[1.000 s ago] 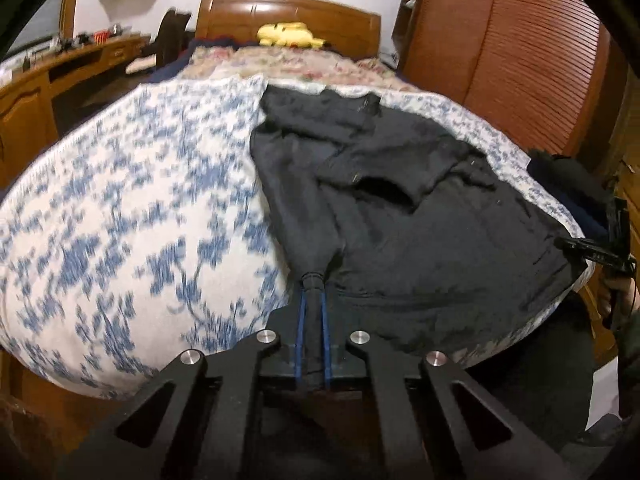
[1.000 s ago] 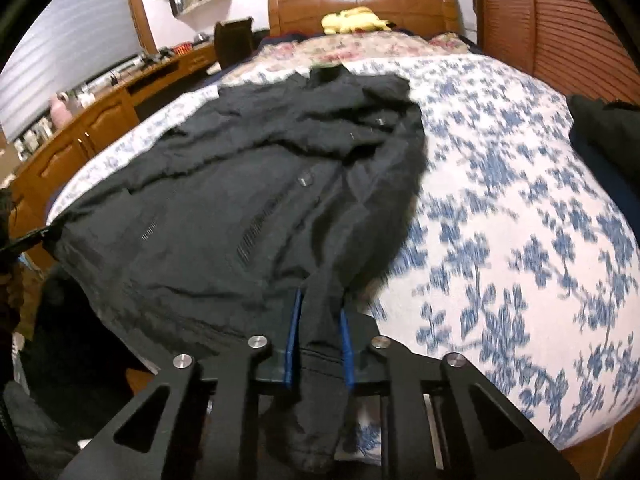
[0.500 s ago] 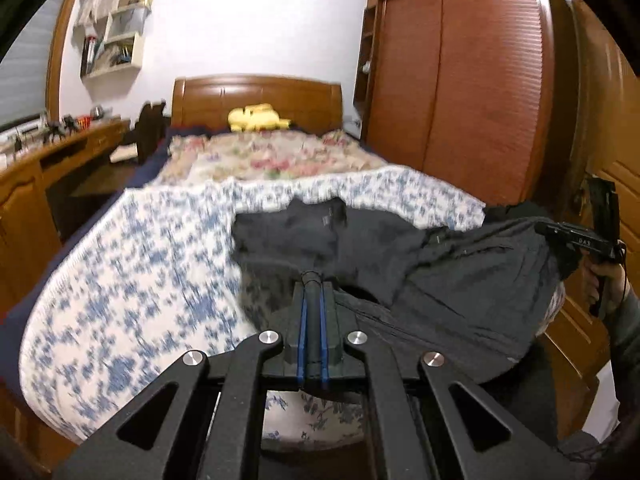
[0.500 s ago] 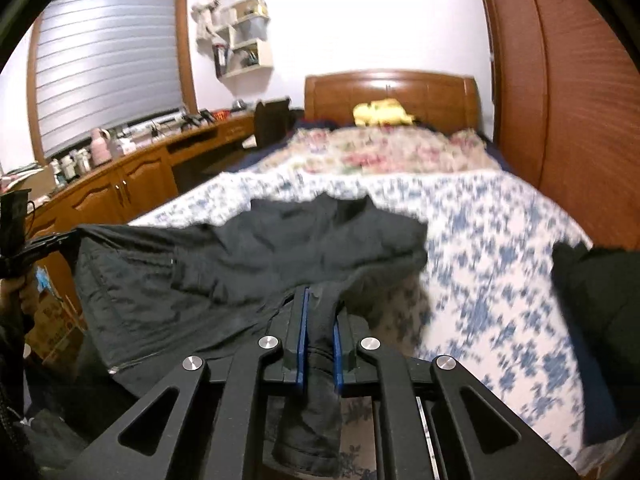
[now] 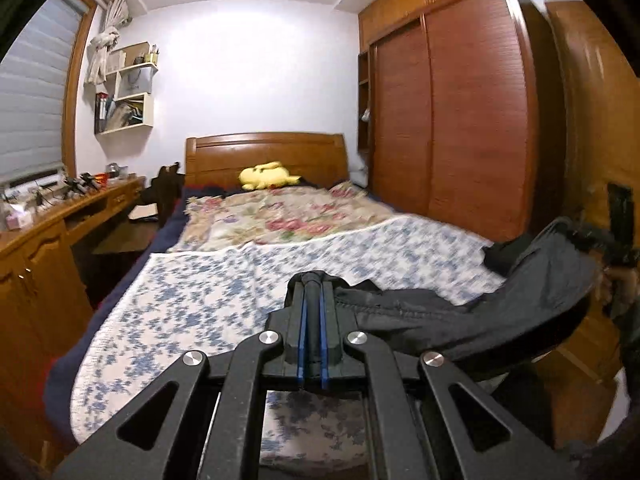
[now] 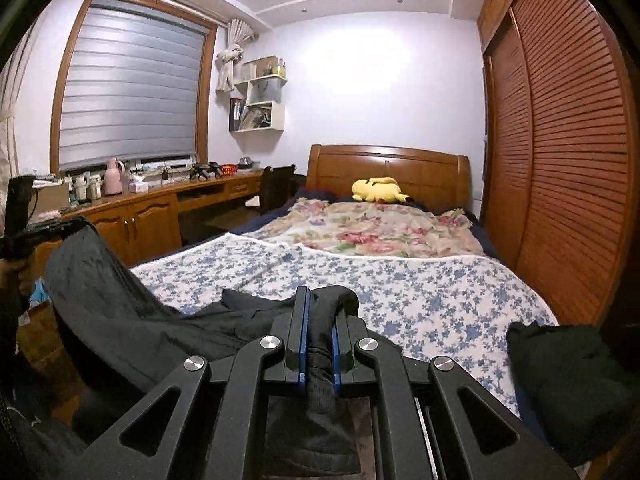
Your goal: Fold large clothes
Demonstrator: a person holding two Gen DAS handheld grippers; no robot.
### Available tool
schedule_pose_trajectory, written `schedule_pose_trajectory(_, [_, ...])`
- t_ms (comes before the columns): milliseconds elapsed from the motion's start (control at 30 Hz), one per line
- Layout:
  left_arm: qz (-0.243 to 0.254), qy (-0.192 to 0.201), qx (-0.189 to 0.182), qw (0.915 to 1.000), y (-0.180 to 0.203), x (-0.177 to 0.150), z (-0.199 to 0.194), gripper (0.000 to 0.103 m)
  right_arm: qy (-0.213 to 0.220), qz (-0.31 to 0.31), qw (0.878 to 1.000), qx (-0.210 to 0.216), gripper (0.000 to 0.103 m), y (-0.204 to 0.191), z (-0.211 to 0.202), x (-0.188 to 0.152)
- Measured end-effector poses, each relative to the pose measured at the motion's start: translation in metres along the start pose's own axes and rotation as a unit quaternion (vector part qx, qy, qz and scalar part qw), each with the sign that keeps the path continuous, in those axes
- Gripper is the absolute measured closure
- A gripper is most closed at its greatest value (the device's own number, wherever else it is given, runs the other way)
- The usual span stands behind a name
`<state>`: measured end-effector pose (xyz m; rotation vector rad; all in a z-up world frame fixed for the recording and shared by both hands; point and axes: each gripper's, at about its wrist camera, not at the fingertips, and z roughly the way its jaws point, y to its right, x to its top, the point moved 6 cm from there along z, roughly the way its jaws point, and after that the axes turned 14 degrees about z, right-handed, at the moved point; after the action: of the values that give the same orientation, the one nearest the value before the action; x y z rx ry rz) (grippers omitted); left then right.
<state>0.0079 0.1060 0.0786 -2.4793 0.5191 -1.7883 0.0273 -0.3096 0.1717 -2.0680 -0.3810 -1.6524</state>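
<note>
Both claws, left gripper [image 5: 312,280] and right gripper [image 6: 320,300], pinch dark garment [image 6: 120,312] hem corners; fabric between sags, soft, limp, light.

A yellow plush toy [image 6: 378,190] lay by the wooden headboard [image 6: 388,166], above a floral blanket [image 6: 372,234]. A pink flask [image 6: 113,177] stood on the long desk [image 6: 160,196] under the blinds [image 6: 128,92].
</note>
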Motion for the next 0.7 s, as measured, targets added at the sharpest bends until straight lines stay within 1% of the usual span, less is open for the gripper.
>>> schedule_pose_trajectory(33, [0.004, -0.013, -0.002, 0.9999, 0.001, -0.007, 0.013, 0.097, -0.009, 0.001, 1.0, -0.002, 0.095, 0.003, 0.008, -0.006])
schedule_pose_trajectory(100, [-0.005, -0.038, -0.013, 0.9992, -0.001, -0.024, 0.035, 0.097, -0.034, 0.005, 0.999, -0.012, 0.095, 0.01, 0.03, -0.024])
schedule_pose_trajectory(167, [-0.013, -0.064, -0.01, 0.9978, -0.003, -0.041, 0.058, 0.097, -0.061, 0.012, 0.998, -0.018, 0.095, 0.014, 0.05, -0.041])
schedule_pose_trajectory(333, [-0.034, -0.089, -0.005, 0.9954, -0.007, -0.072, 0.094, 0.097, -0.109, 0.012, 0.993, -0.042, 0.094, 0.028, 0.113, -0.074])
schedule_pose_trajectory(500, [-0.046, -0.107, 0.014, 0.993, -0.008, -0.097, 0.135, 0.097, -0.152, 0.044, 0.986, -0.052, 0.094, 0.05, 0.193, -0.107])
schedule_pose_trajectory(567, [-0.058, -0.113, 0.019, 0.9917, -0.011, -0.105, 0.153, 0.097, -0.168, 0.058, 0.983, -0.056, 0.094, 0.058, 0.232, -0.113])
schedule_pose_trajectory(600, [-0.061, -0.118, 0.023, 0.9909, -0.012, -0.107, 0.158, 0.097, -0.175, 0.062, 0.981, -0.058, 0.094, 0.06, 0.257, -0.107])
schedule_pose_trajectory(633, [-0.062, -0.122, 0.025, 0.9902, -0.012, -0.109, 0.164, 0.097, -0.182, 0.064, 0.979, -0.062, 0.094, 0.064, 0.273, -0.11])
schedule_pose_trajectory(667, [-0.064, -0.128, 0.024, 0.9894, -0.014, -0.112, 0.172, 0.095, -0.187, 0.066, 0.978, -0.065, 0.094, 0.068, 0.287, -0.113])
schedule_pose_trajectory(700, [-0.066, -0.13, 0.022, 0.9891, -0.014, -0.112, 0.176, 0.091, -0.19, 0.068, 0.977, -0.066, 0.094, 0.067, 0.296, -0.113])
